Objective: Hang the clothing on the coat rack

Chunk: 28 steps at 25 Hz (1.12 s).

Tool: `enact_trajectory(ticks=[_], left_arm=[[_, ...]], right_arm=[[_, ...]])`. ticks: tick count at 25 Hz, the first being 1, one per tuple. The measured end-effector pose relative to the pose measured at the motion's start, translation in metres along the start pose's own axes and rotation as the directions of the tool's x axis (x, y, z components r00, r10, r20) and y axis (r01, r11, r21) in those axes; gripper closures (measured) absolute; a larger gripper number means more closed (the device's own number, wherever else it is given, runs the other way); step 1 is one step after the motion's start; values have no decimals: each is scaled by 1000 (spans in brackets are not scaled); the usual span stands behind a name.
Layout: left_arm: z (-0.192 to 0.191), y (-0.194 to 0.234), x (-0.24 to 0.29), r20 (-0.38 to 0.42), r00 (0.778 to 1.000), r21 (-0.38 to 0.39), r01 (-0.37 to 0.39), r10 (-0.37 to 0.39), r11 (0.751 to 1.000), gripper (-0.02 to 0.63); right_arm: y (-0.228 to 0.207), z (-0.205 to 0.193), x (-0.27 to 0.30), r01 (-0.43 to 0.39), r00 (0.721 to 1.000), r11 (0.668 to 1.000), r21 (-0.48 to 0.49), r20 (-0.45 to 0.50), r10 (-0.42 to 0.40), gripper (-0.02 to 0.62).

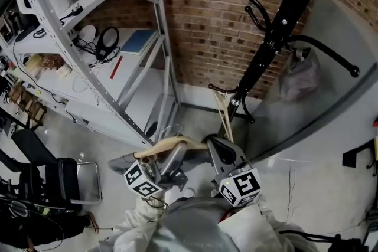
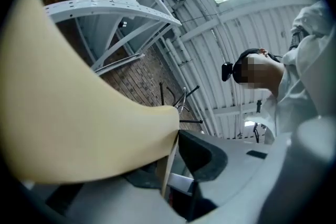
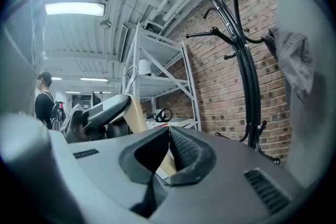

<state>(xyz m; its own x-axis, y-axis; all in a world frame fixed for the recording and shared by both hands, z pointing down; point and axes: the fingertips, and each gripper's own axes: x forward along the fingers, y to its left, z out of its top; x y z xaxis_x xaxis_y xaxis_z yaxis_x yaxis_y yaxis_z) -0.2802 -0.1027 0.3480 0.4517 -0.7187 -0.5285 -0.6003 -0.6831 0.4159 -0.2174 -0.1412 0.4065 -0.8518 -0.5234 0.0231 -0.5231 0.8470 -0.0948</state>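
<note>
A black coat rack (image 1: 283,26) stands against the brick wall, ahead and to the right, and it also shows in the right gripper view (image 3: 247,76). A grey garment (image 1: 300,75) hangs on one of its arms. Low in the head view both grippers hold a pale wooden hanger (image 1: 171,143). My left gripper (image 1: 168,165) is shut on it, and the hanger (image 2: 79,113) fills the left of the left gripper view. My right gripper (image 1: 215,147) is shut on the hanger's other end (image 3: 137,115). Light clothing (image 1: 195,227) bunches below the grippers.
White metal shelving (image 1: 88,26) rises at the left, with headphones (image 1: 107,41) and cables on it. A black chair (image 1: 59,177) sits at the lower left. A grey panel (image 1: 331,144) stands to the right of the rack. A person (image 3: 44,99) stands far off.
</note>
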Motion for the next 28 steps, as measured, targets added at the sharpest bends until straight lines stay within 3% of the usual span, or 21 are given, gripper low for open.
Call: enact_trajectory(ticks=[7, 14, 21, 28], left_arm=[[-16, -15, 9, -51, 992, -94, 108, -113, 990, 505], [-43, -36, 34, -82, 973, -191, 198, -216, 961, 505], [-73, -51, 64, -83, 962, -245, 234, -261, 941, 505], [-100, -63, 97, -87, 960, -234, 242, -268, 942, 505]], right_arm=[[-3, -3, -36, 150, 989, 989, 8, 5, -150, 571], [-22, -2, -75, 273, 962, 962, 15, 4, -273, 571], [-53, 2, -107, 331, 943, 943, 9, 18, -332, 571], [-90, 7, -131, 327, 945, 945, 5, 30, -327, 571]])
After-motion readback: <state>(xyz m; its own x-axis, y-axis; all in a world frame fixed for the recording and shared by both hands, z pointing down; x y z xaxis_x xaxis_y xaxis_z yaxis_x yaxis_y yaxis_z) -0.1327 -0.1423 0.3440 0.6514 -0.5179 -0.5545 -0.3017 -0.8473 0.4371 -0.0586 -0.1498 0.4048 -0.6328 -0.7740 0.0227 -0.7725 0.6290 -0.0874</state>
